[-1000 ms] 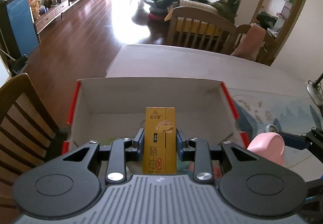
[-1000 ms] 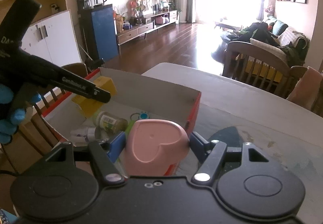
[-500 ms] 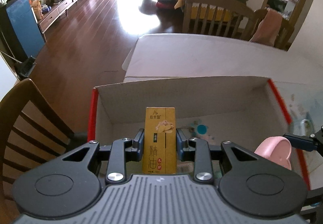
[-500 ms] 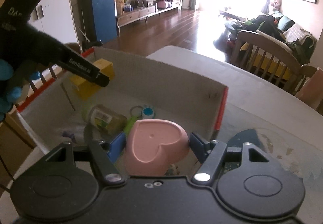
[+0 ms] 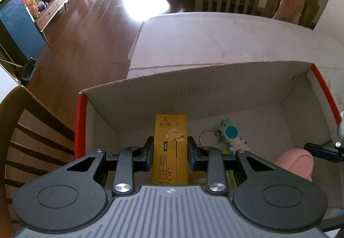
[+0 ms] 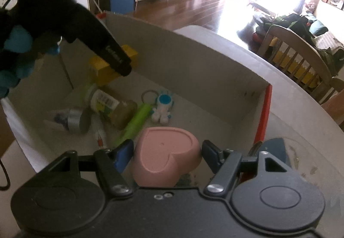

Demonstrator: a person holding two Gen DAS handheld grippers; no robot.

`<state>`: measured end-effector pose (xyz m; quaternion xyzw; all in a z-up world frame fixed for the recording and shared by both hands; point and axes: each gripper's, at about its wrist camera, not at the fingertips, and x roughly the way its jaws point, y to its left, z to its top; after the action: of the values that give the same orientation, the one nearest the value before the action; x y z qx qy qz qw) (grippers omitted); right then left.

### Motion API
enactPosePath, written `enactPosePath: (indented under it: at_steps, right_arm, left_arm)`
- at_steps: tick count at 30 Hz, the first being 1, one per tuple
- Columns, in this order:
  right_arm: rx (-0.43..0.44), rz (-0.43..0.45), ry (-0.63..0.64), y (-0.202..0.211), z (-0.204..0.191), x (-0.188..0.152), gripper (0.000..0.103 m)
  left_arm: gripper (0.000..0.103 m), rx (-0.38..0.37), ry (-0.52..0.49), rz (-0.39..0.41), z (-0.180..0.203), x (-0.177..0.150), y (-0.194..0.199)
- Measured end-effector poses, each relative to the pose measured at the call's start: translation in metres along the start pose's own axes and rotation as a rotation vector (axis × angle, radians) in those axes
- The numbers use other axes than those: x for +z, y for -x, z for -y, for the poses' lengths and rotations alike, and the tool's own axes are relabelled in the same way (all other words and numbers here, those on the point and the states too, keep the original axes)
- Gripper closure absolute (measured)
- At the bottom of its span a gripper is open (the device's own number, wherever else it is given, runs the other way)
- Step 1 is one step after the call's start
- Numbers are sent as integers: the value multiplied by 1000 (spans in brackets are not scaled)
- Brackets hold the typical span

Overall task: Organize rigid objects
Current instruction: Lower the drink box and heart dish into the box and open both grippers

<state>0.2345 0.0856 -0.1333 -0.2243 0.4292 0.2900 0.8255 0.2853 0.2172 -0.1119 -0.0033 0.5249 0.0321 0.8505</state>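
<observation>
Biggest risk here, I'd say, is a messy drop: both tongs are over the same cardboard box (image 5: 215, 79) at once, and the floor of it is already crowded. If the left tongs (image 5: 171, 152) let go of the yellow carton (image 5: 171, 150) from this height it could tip over onto the jar (image 6: 111, 107) or bounce against the box wall. The right tongs (image 6: 166, 150) could also bump the left ones, since they're pretty near each other over the box. As for where stuff sits: the left tongs are clamped narrow on the yellow carton, which stands upright between the pads, over the left part of the box. The right tongs are closed on the pink heart-shaped dish (image 6: 166, 156), flat face up, just inside the near right corner. Below and ahead of it lie a green tube (image 6: 135, 122), a little astronaut keychain (image 6: 162, 107) and a silver-capped tube (image 6: 68, 122), all on the box floor. The box itself sits on the counter (image 5: 225, 38).
</observation>
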Motion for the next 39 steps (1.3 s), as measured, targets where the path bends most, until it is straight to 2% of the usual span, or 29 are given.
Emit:
enactPosePath:
  at_steps: [5, 12, 29, 39]
  right_arm:
    - [1, -34, 22, -3, -4, 3, 30]
    - [27, -29, -6, -2, 5, 7, 28]
    - [91, 60, -134, 37, 22, -4, 29]
    - [121, 182, -200, 76, 30, -10, 26]
  left_arm:
    - [73, 6, -8, -28, -1, 0, -7]
    - [73, 9, -10, -38, 0, 1, -3]
    - [73, -9, 37, 9, -1, -16, 29]
    - [73, -2, 44, 105, 4, -33, 70]
